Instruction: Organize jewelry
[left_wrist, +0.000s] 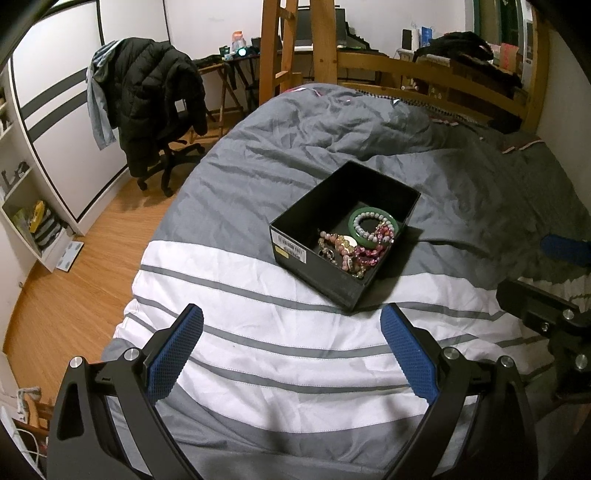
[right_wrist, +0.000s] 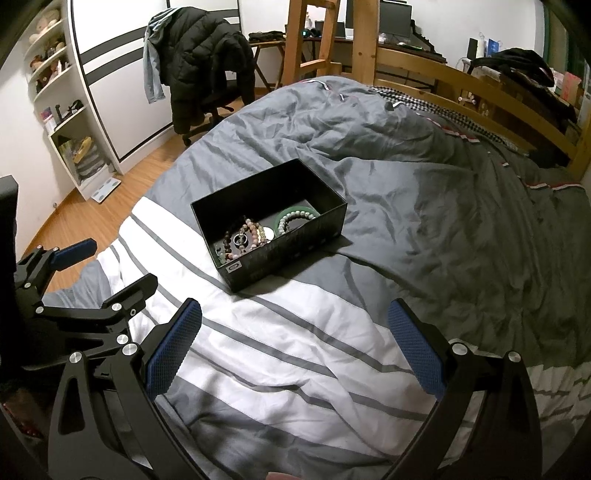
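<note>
A black open box (left_wrist: 325, 273) sits on the bed's striped duvet (left_wrist: 277, 350). It holds a green bangle (left_wrist: 392, 221), a pale bead bracelet (left_wrist: 364, 221), pink bead bracelets (left_wrist: 369, 253) and other beaded pieces. My left gripper (left_wrist: 291, 325) is open and empty, just short of the box's near corner. In the right wrist view the box (right_wrist: 280, 258) lies ahead of my right gripper (right_wrist: 295, 325), which is open and empty over the white stripe. The bangle (right_wrist: 291, 216) and beaded bracelets (right_wrist: 247, 236) show inside. Each gripper appears at the other view's edge.
A desk chair draped with a black jacket (left_wrist: 147, 107) stands on the wooden floor (left_wrist: 92, 229) left of the bed. A wooden bed frame and ladder (left_wrist: 288, 48) rise behind. White shelves (right_wrist: 62, 110) line the left wall.
</note>
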